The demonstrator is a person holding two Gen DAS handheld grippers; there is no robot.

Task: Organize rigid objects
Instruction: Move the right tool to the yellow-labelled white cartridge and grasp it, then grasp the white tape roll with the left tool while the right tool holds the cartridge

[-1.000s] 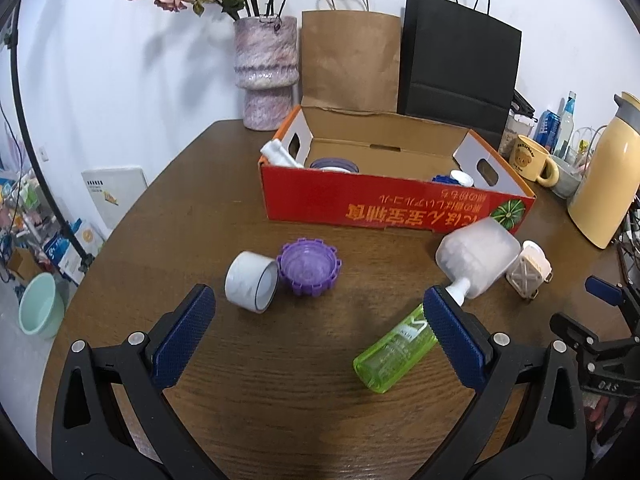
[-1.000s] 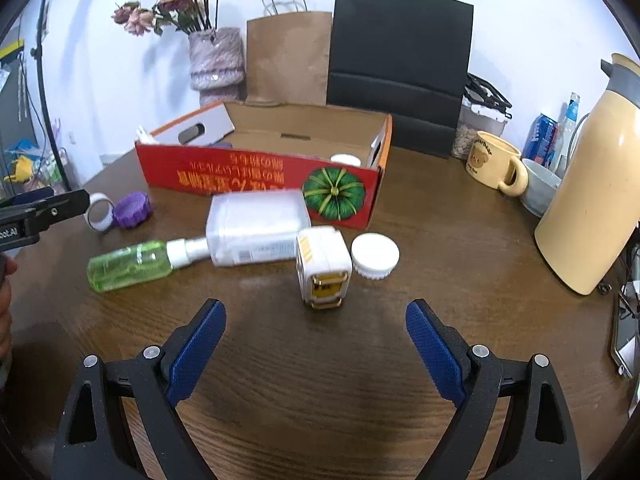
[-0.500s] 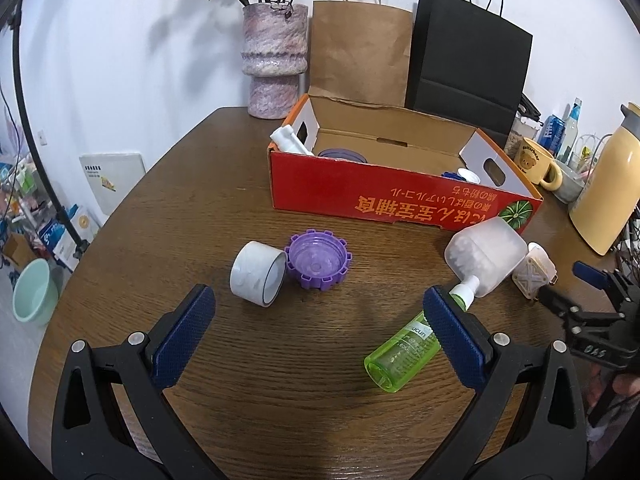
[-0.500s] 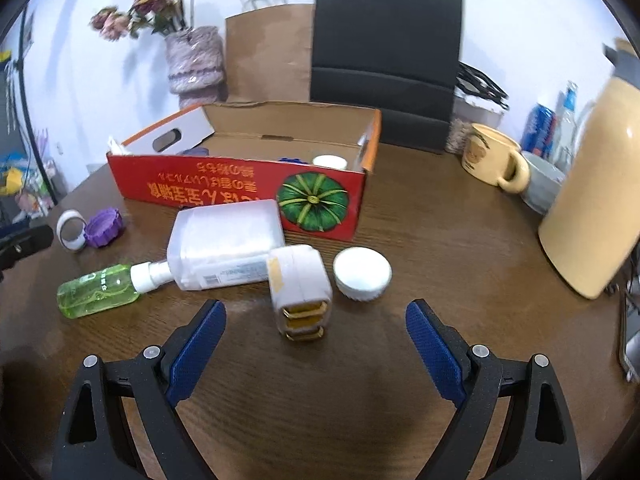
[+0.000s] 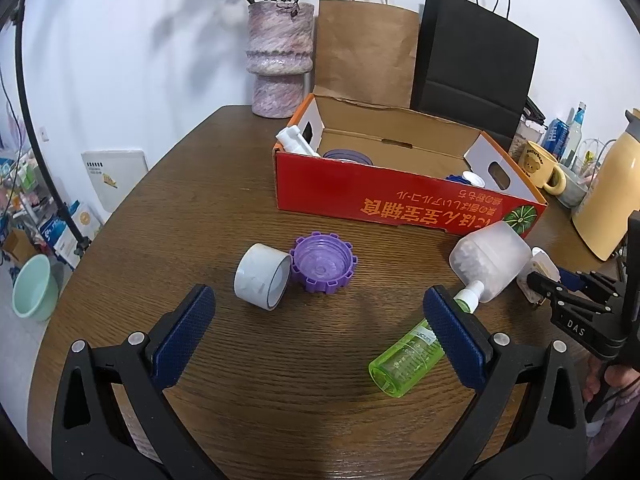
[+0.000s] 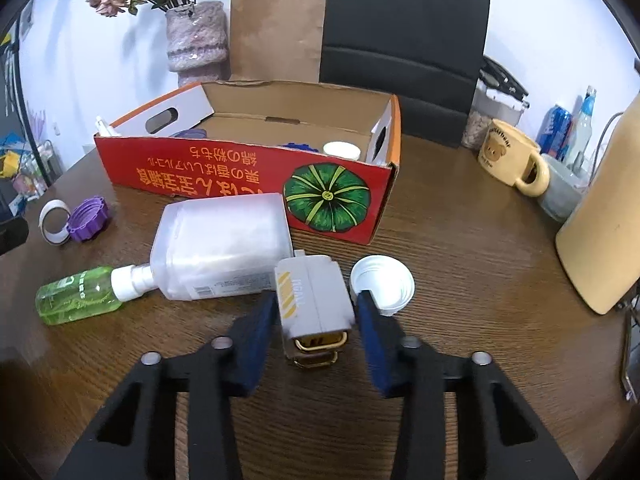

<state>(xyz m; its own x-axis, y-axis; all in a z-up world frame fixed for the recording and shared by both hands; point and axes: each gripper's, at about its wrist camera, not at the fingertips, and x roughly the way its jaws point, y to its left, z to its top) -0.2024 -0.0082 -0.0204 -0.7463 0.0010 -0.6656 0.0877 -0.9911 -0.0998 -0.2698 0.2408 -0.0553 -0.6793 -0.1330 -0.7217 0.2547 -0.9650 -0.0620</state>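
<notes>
**Right hand-held gripper closed on the small white-and-gold box**

I see the small white box (image 6: 314,300) with gold fittings lying on the worktop (image 6: 460,240), just in front of the red cardboard box (image 6: 248,184). My right hand-held gripper (image 6: 316,320) has its blue pads against both sides of it, so I read it as clamped on the box. The near end of the box, with its gold loops, is partly lost in shadow between the pads, and I cannot read the faint lettering on its top.

Touching its far left corner lies a frosted plastic jar (image 6: 222,244) on its side. A white cap (image 6: 382,286) sits just to the right, its near edge hidden behind my right pad. A green spray bottle (image 6: 82,294) lies with its nozzle against the jar.

From the left wrist, my left hand-held gripper (image 5: 320,332) stands wide with nothing between its pads; the right pad covers part of the green bottle. A roll of white tape (image 5: 262,276) and a purple lid (image 5: 323,262) touch each other beyond it. Inside the red box I make out only tops: a white pump head, a purple rim, something blue with a white cap. The rest is hidden by the wall. A yellow thermos (image 5: 612,188) is cut off at the right edge.
</notes>
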